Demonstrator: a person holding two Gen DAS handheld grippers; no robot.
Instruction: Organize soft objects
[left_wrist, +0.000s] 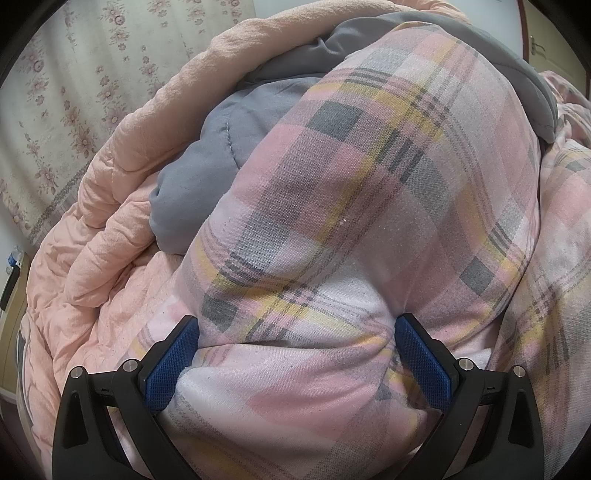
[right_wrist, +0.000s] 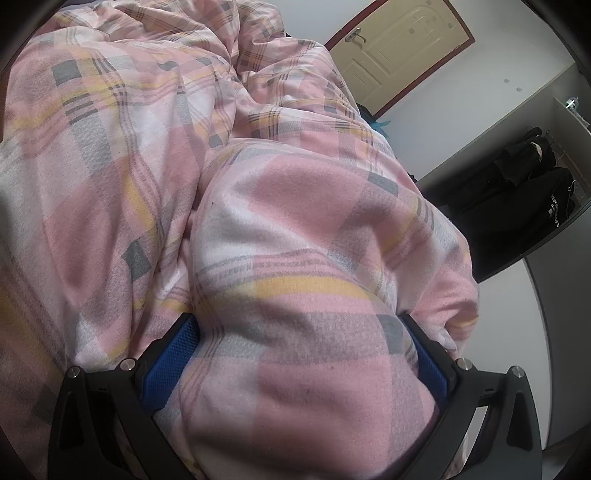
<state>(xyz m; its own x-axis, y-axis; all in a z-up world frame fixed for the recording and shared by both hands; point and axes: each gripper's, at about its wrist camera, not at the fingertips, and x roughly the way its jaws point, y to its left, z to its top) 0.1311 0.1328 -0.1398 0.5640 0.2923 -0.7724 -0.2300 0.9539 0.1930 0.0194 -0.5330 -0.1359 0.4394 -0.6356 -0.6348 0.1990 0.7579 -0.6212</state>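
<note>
Left wrist view
Left gripper (left_wrist: 295, 332): seen from behind; its two blue-padded fingers (left_wrist: 171, 363) are spread wide and pressed into a thick fold of the plaid quilt (left_wrist: 369, 177), which bulges between them and is clamped there.
Plaid quilt: pink, grey and yellow checks; it fills the middle and right of the view.
Grey quilt (left_wrist: 207, 177): tucked just behind the plaid quilt, to its left, and touching it.
Peach blanket (left_wrist: 122, 236): wrapped around the outer side of the grey quilt.
Floral curtain (left_wrist: 74, 74): hung well behind the plaid quilt, at upper left.

Right wrist view
Right gripper (right_wrist: 295, 332): its blue pads are held apart and squeezed against another bulging fold of the plaid quilt (right_wrist: 314, 229).
Plaid quilt: heaped in rumpled folds across the left and centre.
Door (right_wrist: 399, 51): cream with a dark red frame, seen beyond the plaid quilt, upper right.
Dark clothes (right_wrist: 528, 192): hung in an open wardrobe, well right of the plaid quilt.
</note>
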